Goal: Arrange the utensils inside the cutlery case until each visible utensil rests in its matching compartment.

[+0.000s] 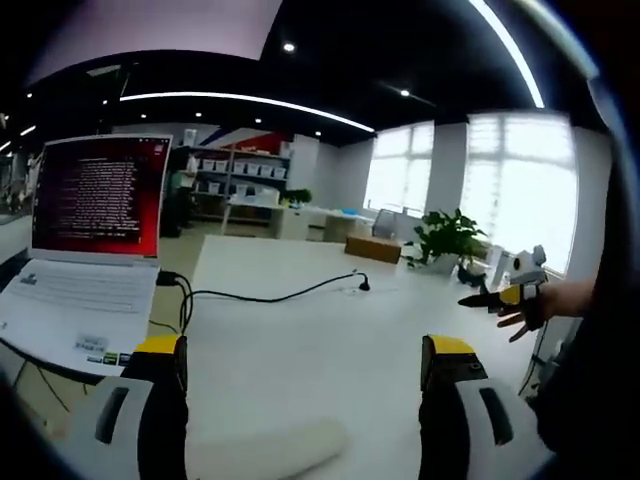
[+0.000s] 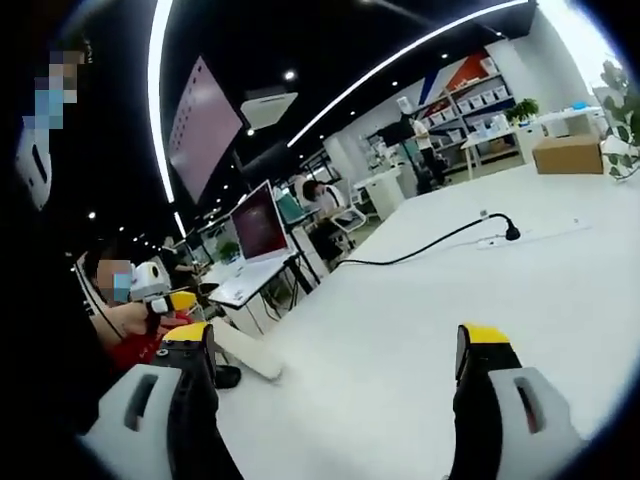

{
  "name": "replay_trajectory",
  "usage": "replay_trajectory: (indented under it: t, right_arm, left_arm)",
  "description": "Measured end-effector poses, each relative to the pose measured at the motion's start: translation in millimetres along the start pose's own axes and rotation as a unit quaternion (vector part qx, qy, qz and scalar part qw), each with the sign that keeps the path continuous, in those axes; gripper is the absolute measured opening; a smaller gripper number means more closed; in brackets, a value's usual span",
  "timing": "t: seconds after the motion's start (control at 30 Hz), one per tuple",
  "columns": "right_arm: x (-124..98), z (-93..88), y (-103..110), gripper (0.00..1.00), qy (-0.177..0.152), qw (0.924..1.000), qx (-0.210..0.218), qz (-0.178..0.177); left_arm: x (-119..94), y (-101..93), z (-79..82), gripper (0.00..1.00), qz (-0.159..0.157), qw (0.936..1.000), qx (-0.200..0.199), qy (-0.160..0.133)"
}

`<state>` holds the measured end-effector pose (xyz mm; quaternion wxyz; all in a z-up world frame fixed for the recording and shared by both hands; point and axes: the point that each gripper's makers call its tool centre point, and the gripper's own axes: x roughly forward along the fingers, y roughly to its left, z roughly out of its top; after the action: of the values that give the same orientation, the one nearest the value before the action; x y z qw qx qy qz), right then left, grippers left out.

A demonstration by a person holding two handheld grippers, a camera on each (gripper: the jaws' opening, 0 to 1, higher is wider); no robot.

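Scanning big to small:
table (image 1: 300,340): white, wide, bare top under both grippers; also in right gripper view (image 2: 420,320).
windows (image 1: 500,190): bright, far right of left gripper view.
laptop (image 1: 85,250): open at the table's left edge, red screen with text lines, white keyboard; seen again, small, in right gripper view (image 2: 255,235).
shelves (image 1: 235,185): back wall, white bins on them.
box (image 2: 568,153): brown cardboard, far end of table, near the plant.
plant (image 1: 448,238): green, potted, beyond the table's far right corner.
cable (image 1: 280,295): black, runs from the laptop across the table to a plug end lying on the top.
pad (image 1: 265,448): pale long soft thing on the table between the left jaws, near bottom edge; touching or not, cannot tell.
left gripper (image 1: 305,350): jaws wide apart, yellow tips, nothing held; shows small at left in right gripper view.
right gripper (image 2: 340,340): jaws wide apart, yellow tips, nothing held, over bare table; shows small at right in left gripper view, in a hand (image 1: 530,310).
cutlery case, utensils: cannot tell where.
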<state>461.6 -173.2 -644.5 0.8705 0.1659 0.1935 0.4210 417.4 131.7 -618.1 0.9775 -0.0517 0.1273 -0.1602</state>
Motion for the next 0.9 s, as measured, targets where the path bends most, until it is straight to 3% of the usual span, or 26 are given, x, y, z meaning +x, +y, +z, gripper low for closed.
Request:
replay_trajectory:
  t: [0.6, 0.9]
  right_arm:
    - [4, -2.1, 4, 0.99, 0.007, 1.0, -0.005, -0.002]
    - [6, 10.7, 8, 0.99, -0.003, 0.9999, -0.015, 0.003]
  left_arm:
    - [4, -0.6, -1.8, 1.0, -0.005, 1.0, -0.002, 0.001]
    - [9, -8.7, 8.6, 1.0, -0.01, 0.9999, 0.004, -0.013]
